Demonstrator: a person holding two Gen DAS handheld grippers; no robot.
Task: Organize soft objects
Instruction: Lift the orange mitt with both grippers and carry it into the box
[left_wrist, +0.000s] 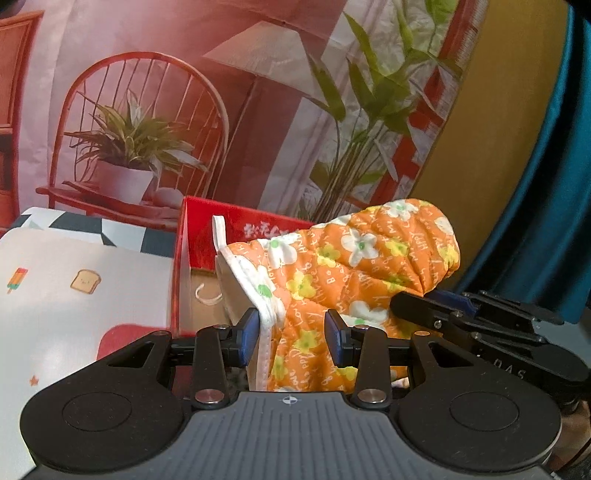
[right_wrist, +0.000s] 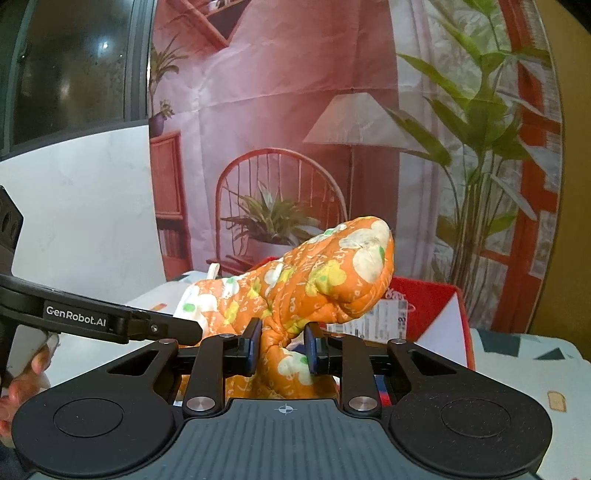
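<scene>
**Staged home corner, prob. a data-collection setup**

Looks like a room dressed up as a home, not a lived-in one. Main clue: printed backdrop (right_wrist: 295, 110) w/ creases, hung across the back, showing a living-room pic: lamp, red chair, potted plants, shelf. It ends at 9 o'clock in the right wrist view, where a plain white wall (right_wrist: 92, 203) and dark window (right_wrist: 74, 55) show. At 3 o'clock in the left wrist view: yellow wall (left_wrist: 498, 129), teal curtain (left_wrist: 554, 184). Table has a kiddie-print cloth (left_wrist: 74, 288) (toast, popsicle). Red box (left_wrist: 236, 225) at 12 o'clock on it. Handheld gripper rig branded "GenRobot.AI" (right_wrist: 77, 317) at 9 o'clock.
</scene>
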